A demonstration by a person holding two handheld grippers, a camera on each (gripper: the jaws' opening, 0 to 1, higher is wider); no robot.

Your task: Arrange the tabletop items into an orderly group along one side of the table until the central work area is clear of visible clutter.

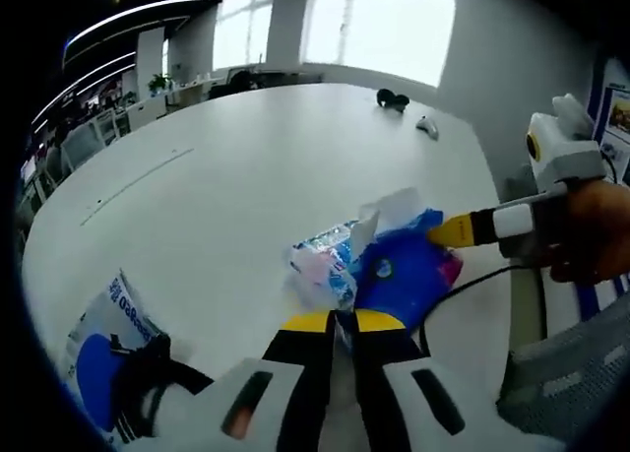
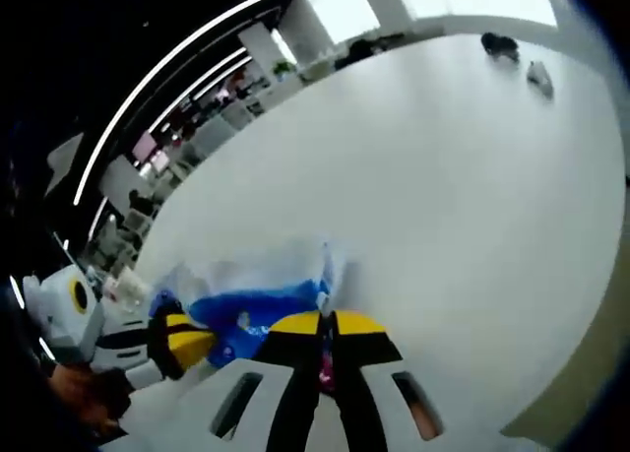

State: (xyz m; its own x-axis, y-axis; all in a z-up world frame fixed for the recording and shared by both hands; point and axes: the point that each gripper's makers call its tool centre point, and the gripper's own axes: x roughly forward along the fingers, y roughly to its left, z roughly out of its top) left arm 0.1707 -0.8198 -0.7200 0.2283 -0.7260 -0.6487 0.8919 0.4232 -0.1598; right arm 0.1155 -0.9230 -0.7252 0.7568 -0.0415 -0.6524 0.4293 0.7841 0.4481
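A crumpled blue, white and pink plastic packet (image 1: 394, 265) lies on the white table (image 1: 246, 166), near its edge. My left gripper (image 1: 335, 321) is shut on the packet's near edge, its yellow-tipped jaws pressed together. The right gripper (image 1: 458, 230) reaches in from the right, held by a hand, with its yellow tip at the packet's far side. In the right gripper view the same packet (image 2: 251, 309) lies just ahead. My right gripper (image 2: 326, 324) is shut, with a strip of pink wrapper caught between its jaws. The left gripper (image 2: 182, 344) meets the packet from the left.
A second blue and white packet (image 1: 103, 339) lies at the table's near left. Far across the table sit a black object (image 1: 392, 99) and a small white one (image 1: 426, 127), also seen as the black object (image 2: 500, 44) and the white one (image 2: 538, 73). A grey chair (image 1: 571, 373) and a black cable (image 1: 472, 283) are at the right.
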